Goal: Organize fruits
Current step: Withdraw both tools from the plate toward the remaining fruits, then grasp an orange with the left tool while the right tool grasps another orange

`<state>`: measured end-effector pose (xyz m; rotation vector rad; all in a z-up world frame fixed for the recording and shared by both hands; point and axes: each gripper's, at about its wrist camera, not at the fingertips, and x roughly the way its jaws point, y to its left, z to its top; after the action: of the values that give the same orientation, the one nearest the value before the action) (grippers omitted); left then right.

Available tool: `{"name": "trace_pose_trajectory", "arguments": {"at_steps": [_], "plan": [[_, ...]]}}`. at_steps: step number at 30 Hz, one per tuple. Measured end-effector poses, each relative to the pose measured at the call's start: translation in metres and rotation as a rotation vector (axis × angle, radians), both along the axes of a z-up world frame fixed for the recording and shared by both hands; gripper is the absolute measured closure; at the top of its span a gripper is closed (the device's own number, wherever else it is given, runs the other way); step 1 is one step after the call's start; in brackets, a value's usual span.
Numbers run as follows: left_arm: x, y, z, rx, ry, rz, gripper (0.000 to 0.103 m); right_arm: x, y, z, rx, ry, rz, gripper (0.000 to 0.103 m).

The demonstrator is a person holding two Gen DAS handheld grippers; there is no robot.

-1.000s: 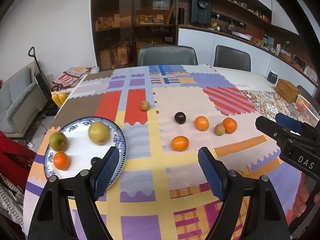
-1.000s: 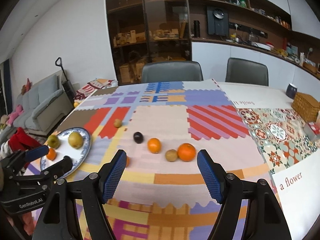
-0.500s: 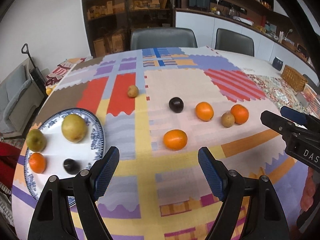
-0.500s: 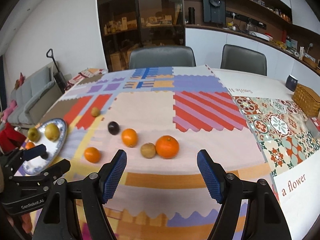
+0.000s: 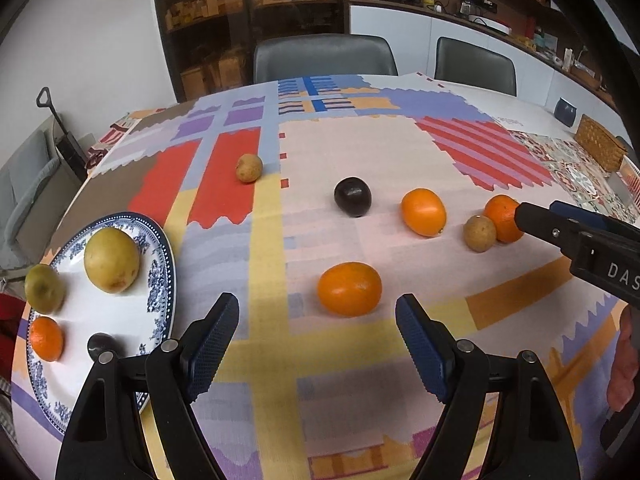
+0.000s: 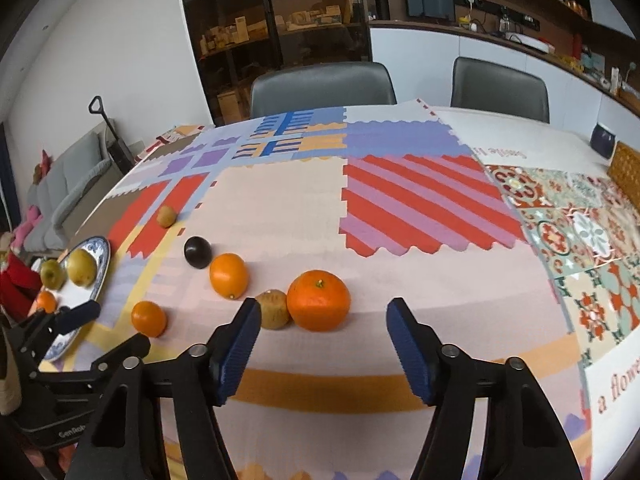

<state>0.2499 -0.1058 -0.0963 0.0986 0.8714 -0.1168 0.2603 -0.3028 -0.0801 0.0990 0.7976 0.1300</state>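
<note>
A blue-patterned plate (image 5: 160, 264) at the left holds a yellow pear (image 5: 112, 260), a green apple (image 5: 44, 288), a small orange (image 5: 46, 338) and a dark plum (image 5: 102, 344). My left gripper (image 5: 318, 338) is open, just short of an orange (image 5: 349, 289) on the cloth. My right gripper (image 6: 322, 340) is open, close in front of a large orange (image 6: 319, 300) with a brown kiwi (image 6: 273, 308) touching its left side. Another orange (image 6: 229, 276), a dark plum (image 6: 197, 252) and a small brown fruit (image 6: 166, 216) lie farther back.
The table has a patchwork cloth (image 5: 360, 152). A wicker basket (image 5: 600, 144) and a dark cup (image 5: 565, 111) stand at the far right. Two grey chairs (image 6: 324, 84) stand behind the table. The plate sits near the table's left edge.
Both grippers have moved forward and lower toward the fruits. The left now faces the near orange, the right the large orange. Jaws stay open.
</note>
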Motion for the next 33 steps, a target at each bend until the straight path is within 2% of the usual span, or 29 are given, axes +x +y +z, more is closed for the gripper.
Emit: {"name": "trace_pose_trajectory", "arguments": {"at_steps": [2, 4, 7, 17, 20, 24, 33], "plan": [[0.002, 0.0, -0.002, -0.011, 0.006, -0.002, 0.025, 0.004, 0.0, -0.002, 0.008, 0.004, 0.004, 0.04], [0.005, 0.0, -0.003, -0.015, 0.011, -0.005, 0.031, 0.009, -0.001, -0.005, 0.019, 0.008, 0.0, 0.04], [0.009, -0.002, -0.004, -0.021, 0.016, -0.013, 0.037, 0.013, -0.002, -0.008, 0.032, 0.016, -0.005, 0.046], [0.016, -0.011, -0.01, -0.045, 0.054, -0.055, 0.067, 0.023, -0.009, -0.021, 0.107, 0.069, -0.015, 0.051], [0.016, -0.013, -0.009, -0.052, 0.058, -0.069, 0.067, 0.025, -0.011, -0.023, 0.126, 0.072, -0.014, 0.052], [0.015, -0.015, -0.004, -0.061, 0.047, -0.08, 0.067, 0.027, -0.011, -0.024, 0.156, 0.073, 0.002, 0.06], [0.01, -0.014, 0.014, -0.091, 0.015, -0.09, 0.067, 0.021, -0.012, -0.016, 0.141, 0.042, -0.01, 0.061]]}}
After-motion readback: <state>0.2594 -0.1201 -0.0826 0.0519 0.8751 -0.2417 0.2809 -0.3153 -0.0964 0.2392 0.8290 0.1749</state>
